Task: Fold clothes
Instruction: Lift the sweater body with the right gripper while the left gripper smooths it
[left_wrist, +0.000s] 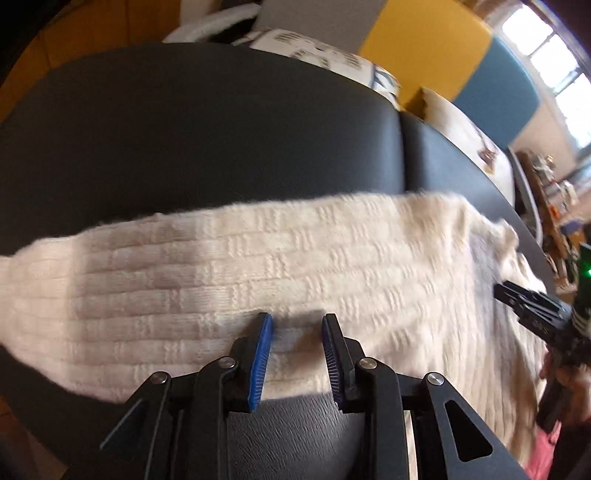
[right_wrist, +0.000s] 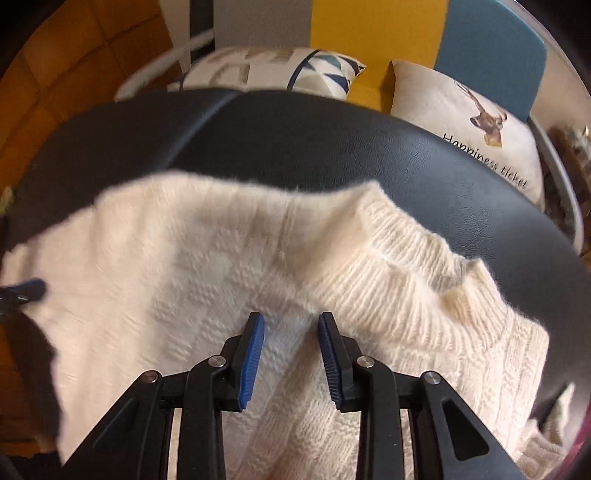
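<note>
Mid-fold, the left gripper (left_wrist: 297, 321) and right gripper (right_wrist: 291, 319), jaws apart and seemingly empty, hover over the cream sweater (right_wrist: 258, 258); next, pinch an edge.

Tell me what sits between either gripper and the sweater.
Nothing visible. The left gripper hangs right over the sweater, the right gripper over its knit beside the collar; only air lies between.

Daylight from a window (left_wrist: 546, 48) glares at top right, the edges bend and darken, and motion blur softens the left-wrist view.
</note>
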